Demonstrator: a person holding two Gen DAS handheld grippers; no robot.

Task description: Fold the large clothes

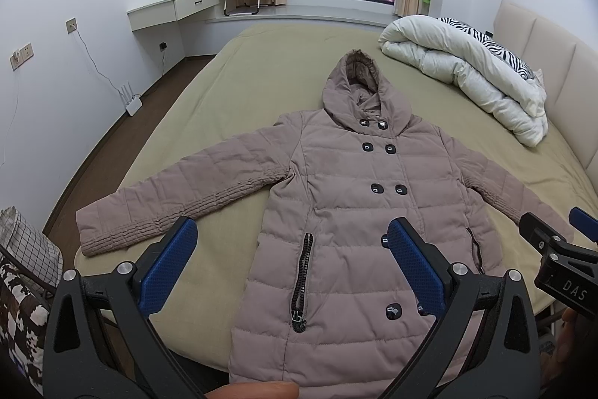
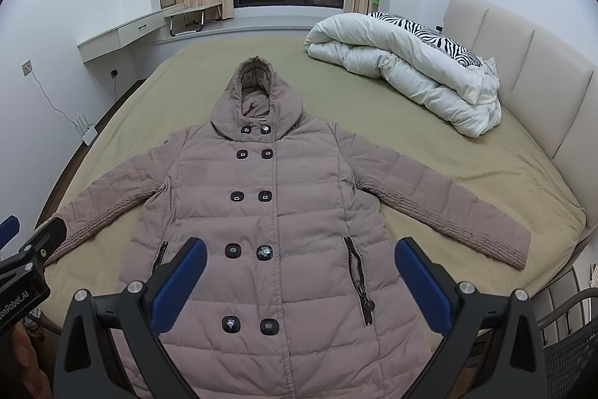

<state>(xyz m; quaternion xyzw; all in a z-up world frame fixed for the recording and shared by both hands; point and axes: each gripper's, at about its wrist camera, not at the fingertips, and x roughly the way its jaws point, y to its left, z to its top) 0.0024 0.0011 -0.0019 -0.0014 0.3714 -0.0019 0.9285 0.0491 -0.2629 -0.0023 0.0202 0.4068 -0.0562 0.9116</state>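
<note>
A mauve hooded puffer coat lies flat and face up on the bed, buttoned, sleeves spread to both sides, hood pointing toward the window; it also shows in the right wrist view. My left gripper is open and empty, held above the coat's lower left part. My right gripper is open and empty, above the coat's lower middle. The right gripper's tip shows in the left wrist view, and the left gripper's tip in the right wrist view.
The bed has an olive sheet. A rolled white duvet with a zebra pillow lies by the padded headboard. A checked cloth sits at the left bed corner. A wall desk and router stand left.
</note>
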